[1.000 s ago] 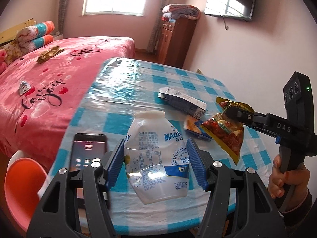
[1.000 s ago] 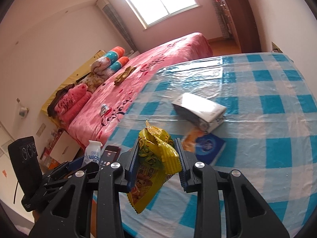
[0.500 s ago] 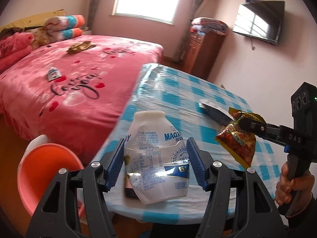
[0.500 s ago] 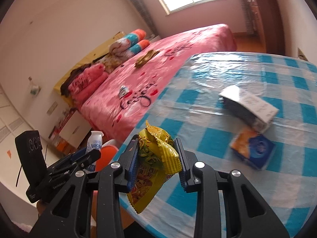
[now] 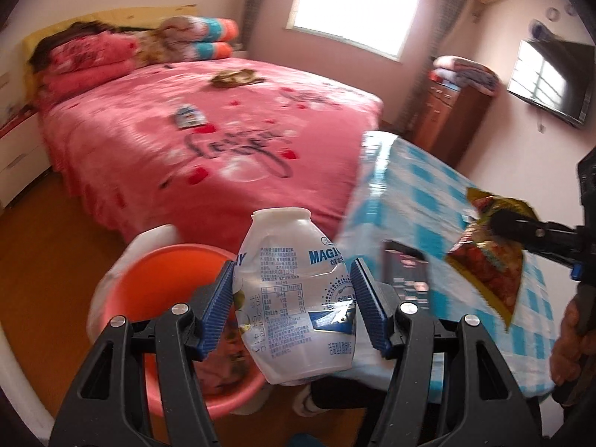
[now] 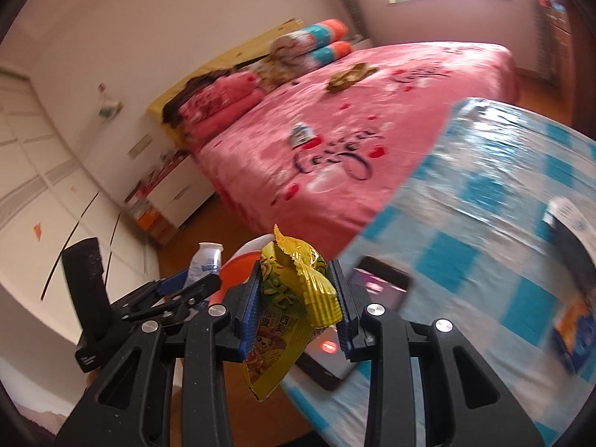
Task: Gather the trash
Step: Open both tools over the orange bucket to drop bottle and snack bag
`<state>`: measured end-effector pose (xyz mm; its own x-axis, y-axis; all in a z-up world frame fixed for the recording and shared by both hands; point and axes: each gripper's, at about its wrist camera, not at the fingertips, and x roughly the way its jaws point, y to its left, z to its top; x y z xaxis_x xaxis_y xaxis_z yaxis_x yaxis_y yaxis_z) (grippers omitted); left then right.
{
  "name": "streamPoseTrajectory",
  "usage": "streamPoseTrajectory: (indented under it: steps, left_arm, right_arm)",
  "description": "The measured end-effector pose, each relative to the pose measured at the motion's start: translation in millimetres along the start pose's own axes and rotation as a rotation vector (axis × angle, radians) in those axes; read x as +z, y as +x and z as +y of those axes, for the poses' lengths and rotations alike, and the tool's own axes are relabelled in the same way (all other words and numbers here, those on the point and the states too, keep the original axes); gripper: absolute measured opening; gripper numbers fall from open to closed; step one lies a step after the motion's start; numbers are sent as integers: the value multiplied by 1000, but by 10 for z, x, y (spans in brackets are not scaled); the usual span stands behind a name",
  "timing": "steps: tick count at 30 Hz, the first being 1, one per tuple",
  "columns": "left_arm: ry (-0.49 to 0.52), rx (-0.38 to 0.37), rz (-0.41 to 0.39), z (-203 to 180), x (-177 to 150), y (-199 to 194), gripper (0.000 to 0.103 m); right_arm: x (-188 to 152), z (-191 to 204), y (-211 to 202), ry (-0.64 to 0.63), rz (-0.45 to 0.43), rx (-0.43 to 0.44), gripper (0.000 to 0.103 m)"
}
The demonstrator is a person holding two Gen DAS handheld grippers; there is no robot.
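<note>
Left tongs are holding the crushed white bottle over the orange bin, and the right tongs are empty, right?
Not quite. The right tongs are shut on a yellow snack bag, as the right wrist view shows. The left tongs do hold the crushed white bottle, near the orange bin.

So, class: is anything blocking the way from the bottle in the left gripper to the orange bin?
Nothing visible does. The left gripper holds the crushed bottle beside the open orange bin, off the table edge.

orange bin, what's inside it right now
The orange bin holds some pinkish wrappers low down, too blurred to identify. The left gripper and its crushed bottle hide the rest.
</note>
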<state>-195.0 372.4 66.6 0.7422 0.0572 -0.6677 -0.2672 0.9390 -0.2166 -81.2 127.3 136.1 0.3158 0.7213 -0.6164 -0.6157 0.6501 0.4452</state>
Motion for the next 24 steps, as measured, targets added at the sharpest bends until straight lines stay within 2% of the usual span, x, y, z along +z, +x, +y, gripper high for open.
streamPoseTrajectory:
  steps: [8,22,23,24]
  left_arm:
    - [-120,109,23,663,-85,68,63]
    - [-251,148,94,1211,-341,322,63]
    - [-261,154,99,1245,-353,337,64]
    - [-271,163,106,1275,-367,355,69]
  right_arm:
    - [128,629,592,-142,78,52,35]
    - [57,1061,1362,-210,195,68,37]
    - [48,1088,1419,-215,209,64,37]
    - [48,1102,1461,-214,220,58,42]
